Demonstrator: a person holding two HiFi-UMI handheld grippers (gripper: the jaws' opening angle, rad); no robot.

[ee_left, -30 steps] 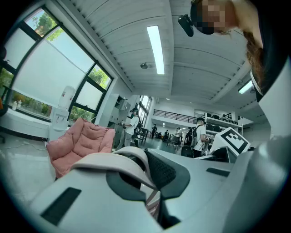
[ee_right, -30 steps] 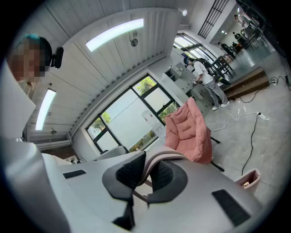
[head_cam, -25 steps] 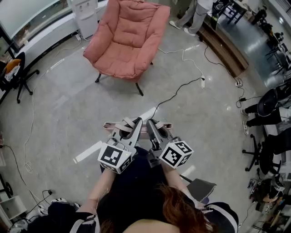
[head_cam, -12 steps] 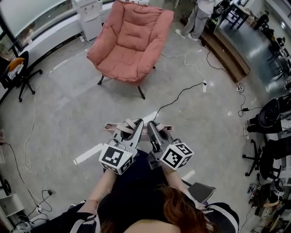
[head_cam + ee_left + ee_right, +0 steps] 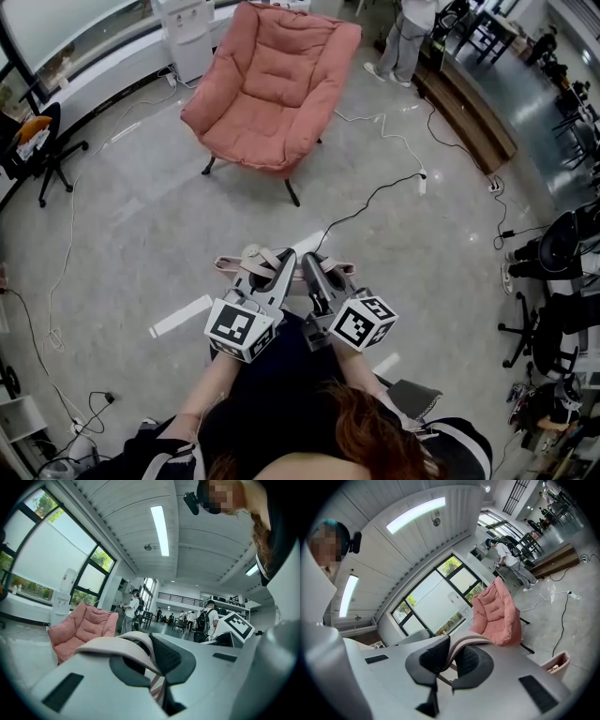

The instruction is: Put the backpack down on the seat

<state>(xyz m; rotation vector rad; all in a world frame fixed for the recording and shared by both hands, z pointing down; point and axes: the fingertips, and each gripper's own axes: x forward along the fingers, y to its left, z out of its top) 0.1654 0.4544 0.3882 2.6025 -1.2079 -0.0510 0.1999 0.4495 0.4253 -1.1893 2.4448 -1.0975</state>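
Observation:
A pink cushioned chair (image 5: 272,84) stands on the floor ahead of me, its seat bare; it also shows in the left gripper view (image 5: 79,630) and the right gripper view (image 5: 497,611). Both grippers point level, side by side at waist height. My left gripper (image 5: 283,255) is shut on a pale pink backpack strap (image 5: 119,644). My right gripper (image 5: 307,259) is shut on the other strap (image 5: 471,641). The backpack (image 5: 230,264) hangs beneath them; only pinkish edges show past the grippers.
Cables and a power strip (image 5: 419,178) trail over the floor right of the chair. A white tape strip (image 5: 183,315) lies at my left. An office chair (image 5: 37,150) stands far left, a wooden bench (image 5: 464,94) and a standing person (image 5: 408,33) at the back right.
The chair sits slightly lower and further right in the head view, as the camera shifted. Both grippers stay put, still shut on the straps.

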